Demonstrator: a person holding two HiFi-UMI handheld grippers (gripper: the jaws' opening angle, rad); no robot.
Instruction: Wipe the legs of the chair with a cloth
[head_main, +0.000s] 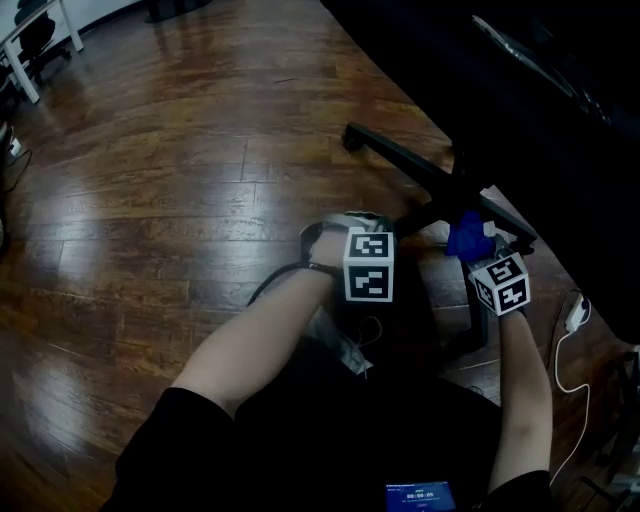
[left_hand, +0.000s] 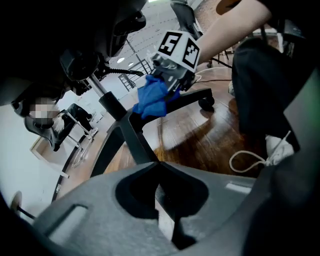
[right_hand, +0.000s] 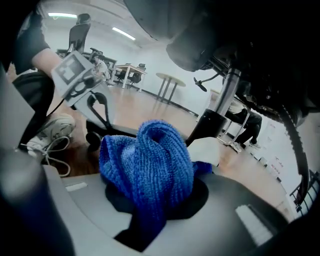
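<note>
Judging by its limp, bunched folds, the blue knit cloth (right_hand: 150, 160) is prob. soft, light & grippy, best pinched by a thick wad, as the right gripper (left_hand: 167, 86) has it, jaws clamped on it beside the black chair leg (left_hand: 190, 96), w/ left gripper (left_hand: 159, 167) closed & empty.
</note>
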